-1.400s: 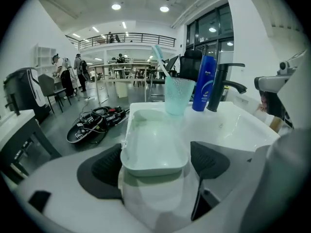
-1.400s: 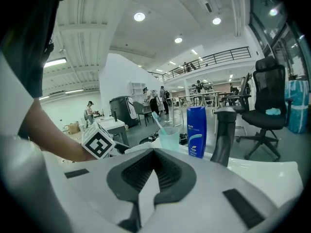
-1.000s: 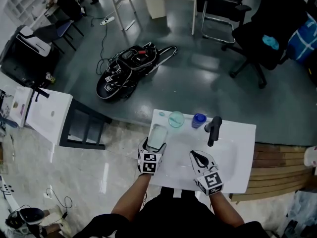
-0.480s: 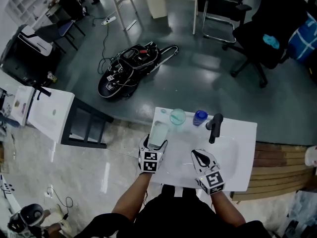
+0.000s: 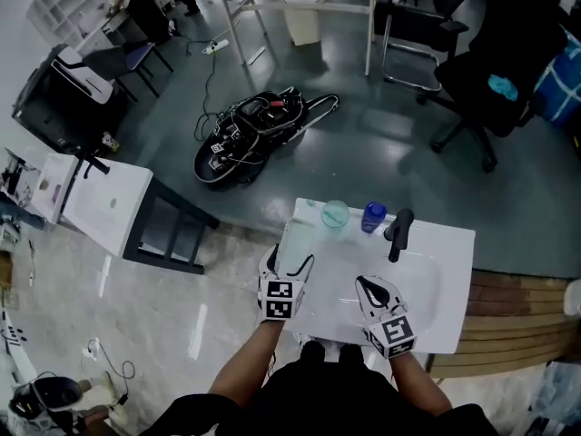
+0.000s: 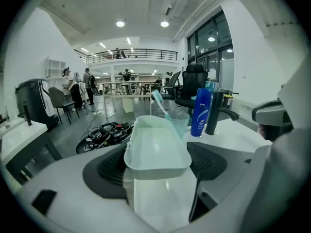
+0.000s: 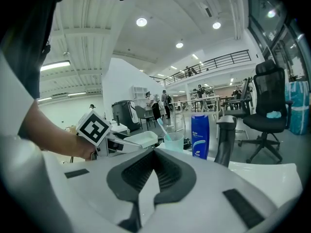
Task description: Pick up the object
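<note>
A pale green, oblong plastic tray (image 6: 156,147) sits between the dark pads of my left gripper (image 6: 156,165), which is shut on its sides and holds it above the white washbasin counter (image 5: 447,284). From the head view the left gripper (image 5: 290,263) is over the counter's front left corner. The right gripper view shows the tray (image 7: 141,139) in the air, level. My right gripper (image 5: 365,283) hovers over the basin's front with its pads together and nothing in them.
At the counter's back stand a clear cup with a toothbrush (image 5: 335,213), a blue bottle (image 5: 373,217) and a black faucet (image 5: 398,232). On the floor beyond lies a black bundle of gear and cables (image 5: 259,133). A white side table (image 5: 109,203) stands left.
The left gripper has risen with the tray, which stood on the counter's left edge before. The right gripper has stayed in place.
</note>
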A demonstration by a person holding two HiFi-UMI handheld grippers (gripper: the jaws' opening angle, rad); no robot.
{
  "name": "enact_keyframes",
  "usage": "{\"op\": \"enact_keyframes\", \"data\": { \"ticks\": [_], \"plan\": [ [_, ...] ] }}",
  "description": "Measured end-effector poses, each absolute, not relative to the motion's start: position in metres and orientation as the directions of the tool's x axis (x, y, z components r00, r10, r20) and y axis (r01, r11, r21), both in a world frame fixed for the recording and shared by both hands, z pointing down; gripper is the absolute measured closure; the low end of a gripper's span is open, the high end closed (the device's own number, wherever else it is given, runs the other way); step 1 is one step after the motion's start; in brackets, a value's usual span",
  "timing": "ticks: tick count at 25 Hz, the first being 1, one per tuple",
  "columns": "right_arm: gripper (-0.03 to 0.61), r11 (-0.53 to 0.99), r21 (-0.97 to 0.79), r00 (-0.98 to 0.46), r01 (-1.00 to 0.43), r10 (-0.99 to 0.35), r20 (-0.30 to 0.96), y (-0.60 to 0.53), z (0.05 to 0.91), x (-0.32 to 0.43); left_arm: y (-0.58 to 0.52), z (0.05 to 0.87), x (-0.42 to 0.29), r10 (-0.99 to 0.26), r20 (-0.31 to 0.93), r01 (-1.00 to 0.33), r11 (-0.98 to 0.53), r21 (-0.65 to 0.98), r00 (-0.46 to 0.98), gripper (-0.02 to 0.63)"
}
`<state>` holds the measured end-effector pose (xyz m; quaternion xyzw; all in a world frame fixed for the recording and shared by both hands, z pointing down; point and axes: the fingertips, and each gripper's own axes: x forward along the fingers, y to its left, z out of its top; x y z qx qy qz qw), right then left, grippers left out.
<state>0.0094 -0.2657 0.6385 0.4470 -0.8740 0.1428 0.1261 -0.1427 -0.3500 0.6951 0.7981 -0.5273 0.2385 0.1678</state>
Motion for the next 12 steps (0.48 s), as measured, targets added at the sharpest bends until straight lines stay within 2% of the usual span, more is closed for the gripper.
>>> {"op": "enact_keyframes", "data": {
  "ticks": [12],
  "plan": [
    [0.561, 0.585, -0.082, -0.580, -0.807, -0.758, 0.297, -0.266, 0.617, 0.005, -0.333, 0.631, -0.142, -0.826, 0.457, -0.934, -0.355, 0.030, 0.328, 0.209]
  ]
}}
